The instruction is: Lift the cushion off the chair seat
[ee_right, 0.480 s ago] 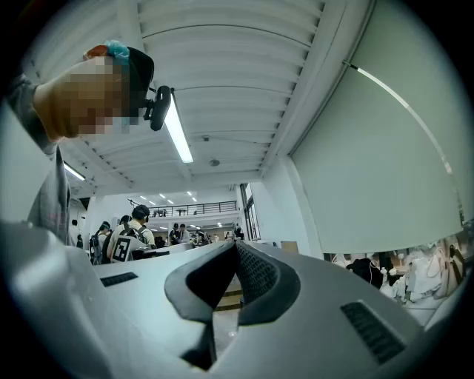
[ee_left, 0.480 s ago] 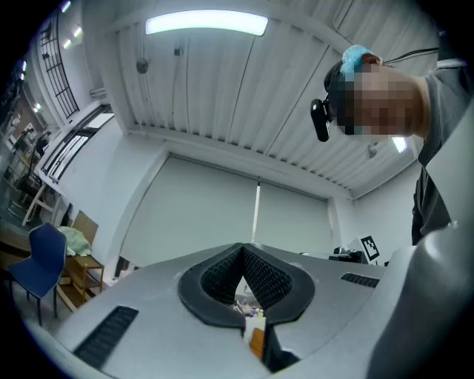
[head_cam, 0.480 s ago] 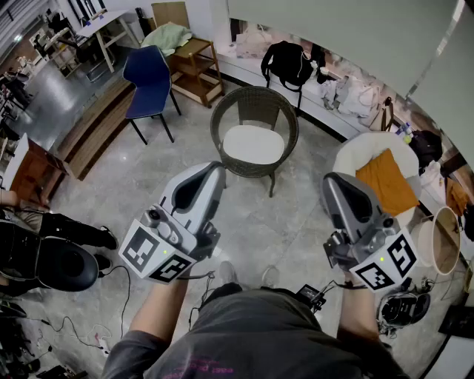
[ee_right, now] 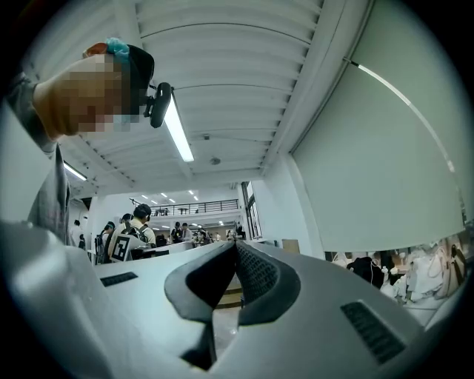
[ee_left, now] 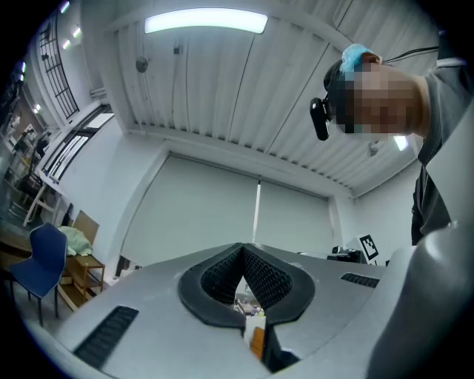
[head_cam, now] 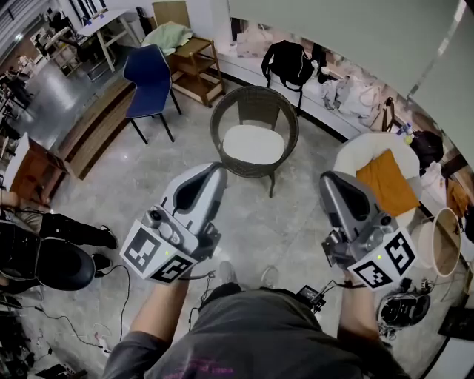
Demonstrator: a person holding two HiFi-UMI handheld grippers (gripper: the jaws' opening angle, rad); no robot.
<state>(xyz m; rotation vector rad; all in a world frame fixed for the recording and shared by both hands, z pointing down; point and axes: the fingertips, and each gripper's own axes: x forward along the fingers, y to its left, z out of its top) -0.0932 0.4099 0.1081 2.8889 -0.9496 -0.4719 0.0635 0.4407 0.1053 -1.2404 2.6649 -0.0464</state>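
Cushion [head_cam: 252,143] lies flat on the seat of the wicker chair [head_cam: 255,104], white against the dark weave, up the middle of the head view. Nothing touches it. Both grippers hang well short of it over bare floor [head_cam: 296,222], with the chair ahead and between them. Left gripper [head_cam: 215,170] is on the left, nose aimed toward the chair's near side. Right gripper [head_cam: 330,180] is on the right, further off to the side. The marker cubes sit at the back of each, close to the person's wrists.

Left gripper view: jaws pressed together, ribbed pads [ee_left: 265,277] meeting at the tip, nothing caught between them. It tips upward, so ceiling, strip light [ee_left: 205,21] and a pale blind [ee_left: 215,207] fill the frame. Right gripper view, same story: jaws closed tip to tip, nothing pinched, looking up at the ceiling and down a long room with people far back.

Around the chair: blue chair [head_cam: 150,74] to its left, wooden shelf [head_cam: 196,52] beside that with a green bundle [head_cam: 167,35] on top, black bag [head_cam: 287,63] on the ledge behind. Off to the right stands a white armchair [head_cam: 354,152] with an orange cushion [head_cam: 386,183] on its seat, just beyond the right gripper.
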